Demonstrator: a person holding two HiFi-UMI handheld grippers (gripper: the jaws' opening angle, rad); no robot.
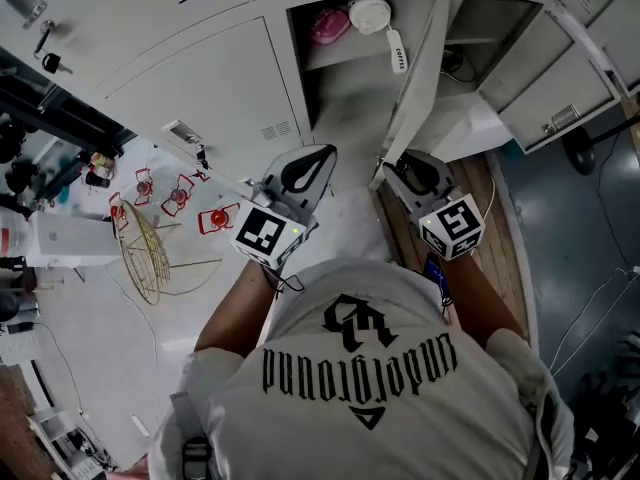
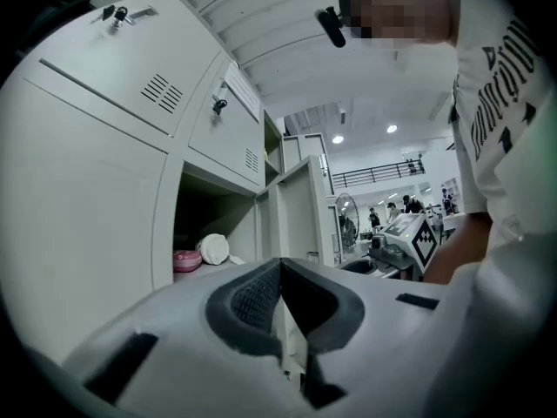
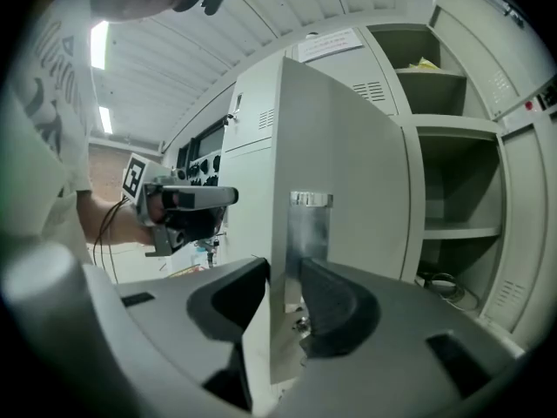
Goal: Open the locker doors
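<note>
My right gripper (image 3: 285,273): jaws clamped on the free edge of the pale grey metal locker door (image 3: 348,164), just below its shiny latch plate (image 3: 310,225). Left gripper (image 2: 280,264): jaws together, empty. Door half-open, shelves (image 3: 457,232) beyond. Looks mid-swing. Next I'd pull it wider, then go for the closed locker doors (image 2: 96,103).

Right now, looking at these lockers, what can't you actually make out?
- Pink thing in the open locker, head view: too small to identify.
- White tag near it: print too small to read.
- Locker door, right gripper view: its lower part is hidden behind the right gripper's fingers.
</note>
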